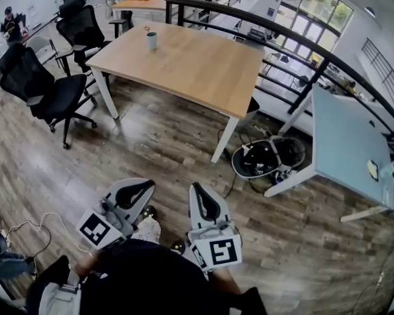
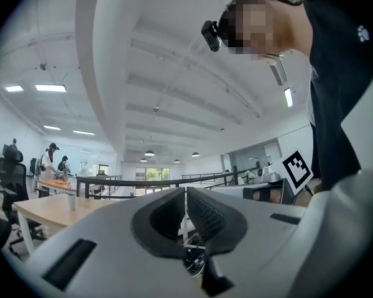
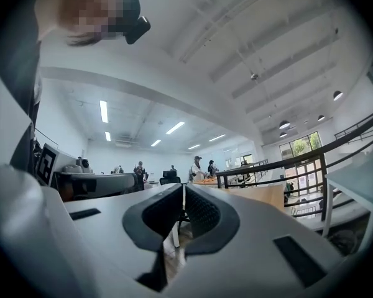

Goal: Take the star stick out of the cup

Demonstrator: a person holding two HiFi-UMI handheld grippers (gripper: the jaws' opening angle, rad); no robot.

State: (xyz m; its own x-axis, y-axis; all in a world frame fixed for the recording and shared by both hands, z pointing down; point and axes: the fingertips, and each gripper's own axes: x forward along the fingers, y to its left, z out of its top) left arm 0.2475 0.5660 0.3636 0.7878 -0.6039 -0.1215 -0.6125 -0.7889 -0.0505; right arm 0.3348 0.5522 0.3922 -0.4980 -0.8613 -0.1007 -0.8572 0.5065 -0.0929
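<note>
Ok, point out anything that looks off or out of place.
Nothing stands out. The cup stands upright on the table, stick in it, nothing spilled. The only clutter is a dark heap of gear on the floor.

Grey cup, light wood table, black chair.

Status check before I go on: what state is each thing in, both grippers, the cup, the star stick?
Left gripper: shut, empty.
Right gripper: shut, empty.
Cup: upright on the wooden table, far from both grippers.
Star stick: standing in the cup.
</note>
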